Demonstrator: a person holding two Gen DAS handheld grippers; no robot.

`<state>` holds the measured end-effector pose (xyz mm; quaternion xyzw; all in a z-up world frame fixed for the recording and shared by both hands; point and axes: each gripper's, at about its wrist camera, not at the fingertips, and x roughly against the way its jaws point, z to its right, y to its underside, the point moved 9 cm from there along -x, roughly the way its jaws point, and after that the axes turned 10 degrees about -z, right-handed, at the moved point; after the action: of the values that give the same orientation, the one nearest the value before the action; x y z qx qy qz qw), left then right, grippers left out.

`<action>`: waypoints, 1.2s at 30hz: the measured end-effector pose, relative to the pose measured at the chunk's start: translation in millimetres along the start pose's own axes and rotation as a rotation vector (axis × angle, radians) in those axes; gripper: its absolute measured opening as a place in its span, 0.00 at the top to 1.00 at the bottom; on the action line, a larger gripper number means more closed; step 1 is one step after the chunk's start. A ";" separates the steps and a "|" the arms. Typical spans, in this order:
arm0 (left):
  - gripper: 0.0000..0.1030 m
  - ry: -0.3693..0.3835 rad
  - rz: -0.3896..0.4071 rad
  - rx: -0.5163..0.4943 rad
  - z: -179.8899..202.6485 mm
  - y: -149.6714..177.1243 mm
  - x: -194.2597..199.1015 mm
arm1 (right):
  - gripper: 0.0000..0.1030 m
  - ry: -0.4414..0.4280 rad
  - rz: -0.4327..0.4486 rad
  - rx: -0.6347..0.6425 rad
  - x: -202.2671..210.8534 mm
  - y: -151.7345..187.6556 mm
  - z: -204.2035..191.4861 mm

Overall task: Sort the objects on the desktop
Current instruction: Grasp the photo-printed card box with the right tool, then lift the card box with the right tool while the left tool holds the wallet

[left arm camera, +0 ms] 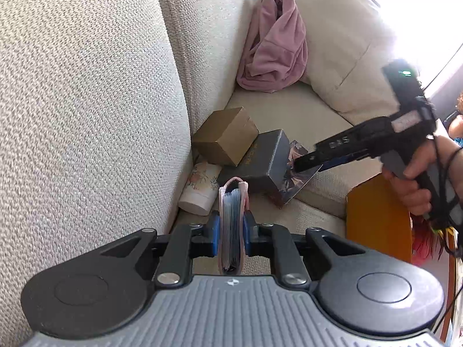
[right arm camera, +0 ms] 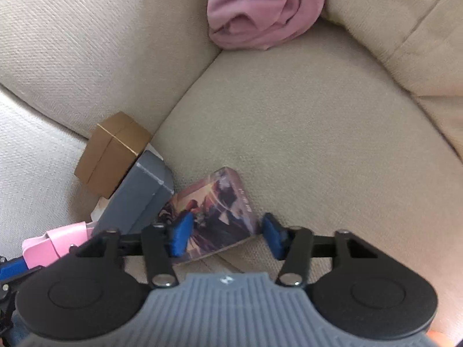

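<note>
Left gripper [left arm camera: 231, 225] clenched on pink card holder [left arm camera: 233, 219]. Right gripper [right arm camera: 225, 234] released, straddling picture card [right arm camera: 220, 211]; centre between pads, then close squarely.

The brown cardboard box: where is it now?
The brown cardboard box sits against the sofa back, propped on the dark grey box, above the floral tube.

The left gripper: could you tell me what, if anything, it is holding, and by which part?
The left gripper is shut on a pink card wallet, its blue pads pressing the two flat covers, with the card edges facing up.
</note>
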<state>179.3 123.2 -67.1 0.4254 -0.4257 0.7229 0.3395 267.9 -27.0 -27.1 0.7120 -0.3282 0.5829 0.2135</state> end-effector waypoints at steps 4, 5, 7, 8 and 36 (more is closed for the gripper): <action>0.83 -0.005 0.006 0.014 0.3 5.9 2.3 | 0.73 -0.051 0.049 -0.011 25.0 17.1 -2.8; 0.83 -0.007 0.007 0.015 0.9 8.1 2.5 | 0.74 -0.067 0.056 -0.003 30.5 21.4 -6.5; 0.83 -0.010 0.007 0.022 2.6 10.0 2.0 | 0.76 -0.084 0.068 0.012 36.8 30.3 -16.6; 0.83 -0.011 0.007 0.026 3.6 10.1 1.5 | 0.76 -0.084 0.073 0.029 39.2 34.4 -23.5; 0.83 -0.014 0.033 0.094 15.5 34.3 2.6 | 1.00 -0.007 0.196 0.099 36.5 48.4 -76.3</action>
<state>154.0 95.6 -71.6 0.4388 -0.4007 0.7445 0.3043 184.5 -16.1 21.9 0.6882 -0.3679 0.6139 0.1191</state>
